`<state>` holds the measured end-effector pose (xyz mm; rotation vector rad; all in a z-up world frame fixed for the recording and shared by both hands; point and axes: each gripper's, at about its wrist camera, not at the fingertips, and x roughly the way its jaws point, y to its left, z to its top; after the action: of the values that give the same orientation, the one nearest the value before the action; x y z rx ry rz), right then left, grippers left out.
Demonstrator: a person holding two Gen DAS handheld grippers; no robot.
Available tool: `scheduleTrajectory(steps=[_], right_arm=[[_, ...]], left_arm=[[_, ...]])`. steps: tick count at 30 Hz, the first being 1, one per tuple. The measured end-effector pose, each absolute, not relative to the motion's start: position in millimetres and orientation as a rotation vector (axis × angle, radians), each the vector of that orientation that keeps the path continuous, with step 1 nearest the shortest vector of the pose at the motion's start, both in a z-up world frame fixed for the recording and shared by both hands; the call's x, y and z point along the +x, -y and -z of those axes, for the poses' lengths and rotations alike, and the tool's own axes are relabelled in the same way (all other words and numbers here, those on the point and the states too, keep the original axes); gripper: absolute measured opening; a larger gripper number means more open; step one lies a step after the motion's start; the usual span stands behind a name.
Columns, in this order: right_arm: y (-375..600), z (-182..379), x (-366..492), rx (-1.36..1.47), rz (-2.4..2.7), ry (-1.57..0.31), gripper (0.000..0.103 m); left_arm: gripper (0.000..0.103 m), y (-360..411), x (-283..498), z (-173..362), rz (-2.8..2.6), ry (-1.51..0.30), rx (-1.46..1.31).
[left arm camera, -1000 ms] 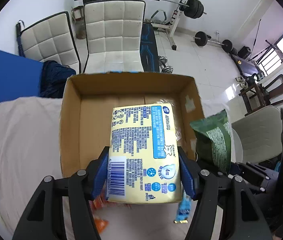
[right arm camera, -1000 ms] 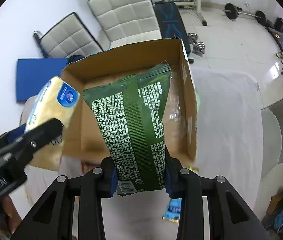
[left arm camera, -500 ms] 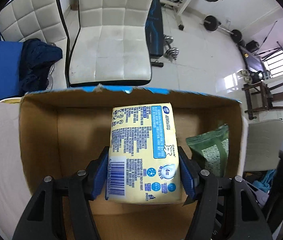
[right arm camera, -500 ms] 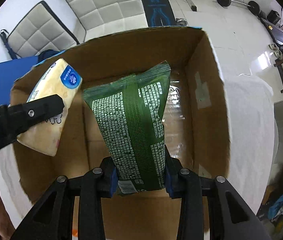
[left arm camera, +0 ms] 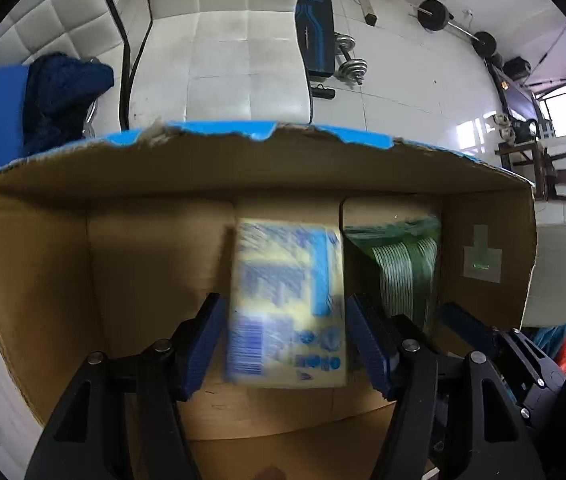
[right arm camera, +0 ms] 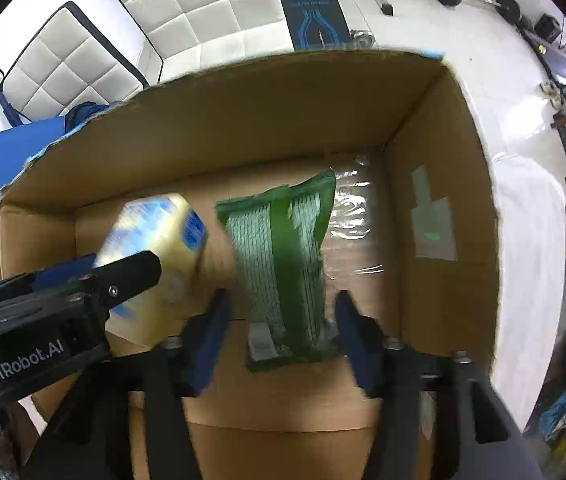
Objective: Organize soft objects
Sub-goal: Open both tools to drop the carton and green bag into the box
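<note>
Inside the cardboard box (left arm camera: 35,280), the left gripper (left arm camera: 287,340) has its jaws spread wide around the blurred yellow pack (left arm camera: 287,304); at its 3 o'clock, the right gripper (right arm camera: 283,332), jaws wide, flanks the green bag (right arm camera: 283,264).

Two packs are inside the cardboard box (left arm camera: 35,280), side by side: the tissue pack (left arm camera: 287,304) on the left, the snack bag (left arm camera: 403,268) just to its right. Each pack is between the spread fingers of one gripper, left gripper (left arm camera: 287,344) and right gripper (right arm camera: 283,332). Behind the box stands a padded chair (left arm camera: 223,40), and further right lie the dumbbells (left arm camera: 349,66) on the floor.
</note>
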<state>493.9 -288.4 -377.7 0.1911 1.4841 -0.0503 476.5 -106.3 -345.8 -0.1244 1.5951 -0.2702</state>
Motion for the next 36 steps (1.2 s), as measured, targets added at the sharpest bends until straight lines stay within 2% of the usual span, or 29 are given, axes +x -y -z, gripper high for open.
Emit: scheduleTrajectory(steps=[1,3,7,9,11,13,14,23,36], right_arm=[[287.8,375.8,492.6,0.185,0.050,-1.480,0.070],[288.9,375.1,491.7,0.185,0.055,-1.484,0.070],[290.0,369.6,488.2,0.183,0.059,-1.486,0.073],[287.0,366.0,480.2,0.163,0.051,-1.491,0.084],[285.0,361.8,470.8,0.150,0.041,-1.484,0.095],[282.0,355.4,459.4,0.135,0.033,-1.480,0.102],[279.9,353.0,453.2,0.135,0.030,-1.475,0.103],[271.3,322.4,387.6,0.109,0.040,-1.415,0.103],[262.5,242.8,299.1,0.106,0.012,-1.271,0.103]], left_arm=[[0.067,105.6,474.5,341.5,0.266,-1.588,-0.117],[0.074,102.5,470.7,331.5,0.253,-1.562,-0.107],[0.075,93.0,465.9,318.7,0.230,-1.530,-0.084],[0.083,88.8,460.2,311.3,0.224,-1.501,-0.065],[0.099,84.1,453.3,304.9,0.224,-1.467,-0.049],[0.100,81.4,438.8,295.5,0.223,-1.432,-0.013],[0.100,80.3,433.4,292.5,0.218,-1.417,0.003],[0.100,68.8,375.8,258.1,0.201,-1.300,0.088],[0.100,45.2,283.7,186.4,0.144,-1.143,0.009]])
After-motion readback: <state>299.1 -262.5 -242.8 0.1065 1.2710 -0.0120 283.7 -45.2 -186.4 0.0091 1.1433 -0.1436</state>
